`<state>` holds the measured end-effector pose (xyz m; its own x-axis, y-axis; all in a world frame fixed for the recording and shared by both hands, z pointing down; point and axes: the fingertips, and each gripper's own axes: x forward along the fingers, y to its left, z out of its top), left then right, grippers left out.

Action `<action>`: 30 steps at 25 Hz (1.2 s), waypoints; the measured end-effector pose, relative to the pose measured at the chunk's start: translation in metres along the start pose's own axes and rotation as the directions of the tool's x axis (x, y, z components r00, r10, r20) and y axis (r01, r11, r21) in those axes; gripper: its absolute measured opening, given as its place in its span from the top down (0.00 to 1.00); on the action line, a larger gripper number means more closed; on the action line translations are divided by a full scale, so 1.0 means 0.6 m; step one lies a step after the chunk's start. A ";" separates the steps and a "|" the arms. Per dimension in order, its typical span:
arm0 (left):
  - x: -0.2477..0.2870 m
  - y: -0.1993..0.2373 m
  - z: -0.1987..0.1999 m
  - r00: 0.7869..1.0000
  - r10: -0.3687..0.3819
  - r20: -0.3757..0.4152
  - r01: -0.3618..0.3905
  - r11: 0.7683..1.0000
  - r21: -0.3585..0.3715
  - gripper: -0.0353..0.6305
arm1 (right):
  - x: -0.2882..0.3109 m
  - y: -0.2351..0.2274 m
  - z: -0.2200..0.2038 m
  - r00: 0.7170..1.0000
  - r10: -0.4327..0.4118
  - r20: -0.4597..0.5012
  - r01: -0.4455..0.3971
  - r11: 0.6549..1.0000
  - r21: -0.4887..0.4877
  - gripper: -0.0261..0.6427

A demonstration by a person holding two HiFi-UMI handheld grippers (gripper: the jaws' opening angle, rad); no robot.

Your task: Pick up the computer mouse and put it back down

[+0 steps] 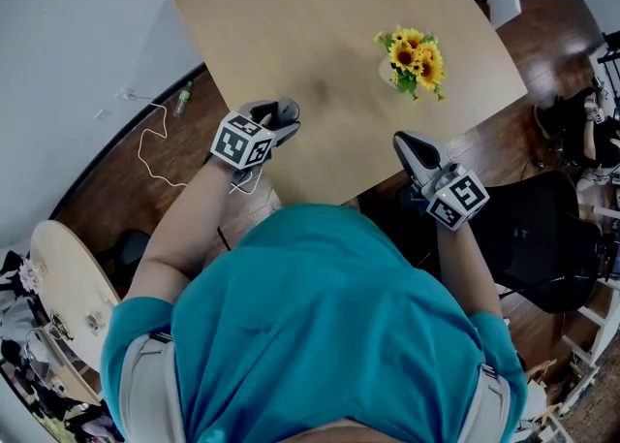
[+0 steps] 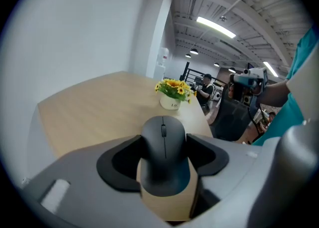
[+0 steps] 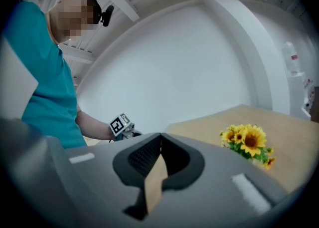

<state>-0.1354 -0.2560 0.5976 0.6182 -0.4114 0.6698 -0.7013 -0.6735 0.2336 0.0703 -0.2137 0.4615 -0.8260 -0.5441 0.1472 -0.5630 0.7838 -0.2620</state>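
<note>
left hand-held gripper [image 2: 164, 141] pinches the computer mouse [image 2: 163, 154] lengthwise along its jaws, at the surface [image 2: 94, 110] near edge; right hand-held gripper [image 3: 159, 139] is pressed together, farther off.

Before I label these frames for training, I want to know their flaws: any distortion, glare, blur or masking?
Head view: sharp and evenly lit, with the table edges slightly bowed. Left gripper view: strong fisheye with dark corners, glaring ceiling lights, and the computer mouse crisp. Right gripper view: fisheye too, with a mosaic patch added at upper left and the sunflowers clear enough.
</note>
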 end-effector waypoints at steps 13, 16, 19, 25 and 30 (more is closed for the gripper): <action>0.100 0.052 -0.079 0.952 0.106 -0.288 -0.088 0.993 0.075 0.50 | -0.006 -0.006 -0.025 1.000 -0.006 -0.017 0.007 1.000 0.029 0.96; 0.116 0.060 -0.102 0.932 0.121 -0.341 -0.095 0.991 0.092 0.50 | -0.008 -0.008 -0.029 1.000 -0.009 -0.019 0.010 0.999 0.033 0.96; 0.125 0.070 -0.131 0.896 0.154 -0.417 -0.112 0.986 0.125 0.50 | -0.010 -0.011 -0.032 1.000 -0.014 -0.022 0.014 0.999 0.039 0.96; 0.146 0.082 -0.151 0.860 0.184 -0.476 -0.123 0.980 0.156 0.50 | -0.014 -0.015 -0.041 1.000 -0.017 -0.024 0.018 0.999 0.051 0.96; 0.188 0.064 -0.164 0.877 0.112 -0.467 -0.054 0.989 0.135 0.50 | -0.023 -0.019 -0.047 0.999 -0.026 -0.026 0.028 0.998 0.059 0.96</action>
<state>-0.1276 -0.2675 0.7516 0.2985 -0.1495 0.9426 -0.6795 -0.7268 0.0999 0.0873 -0.2066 0.4894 -0.8115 -0.5565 0.1786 -0.5830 0.7495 -0.3135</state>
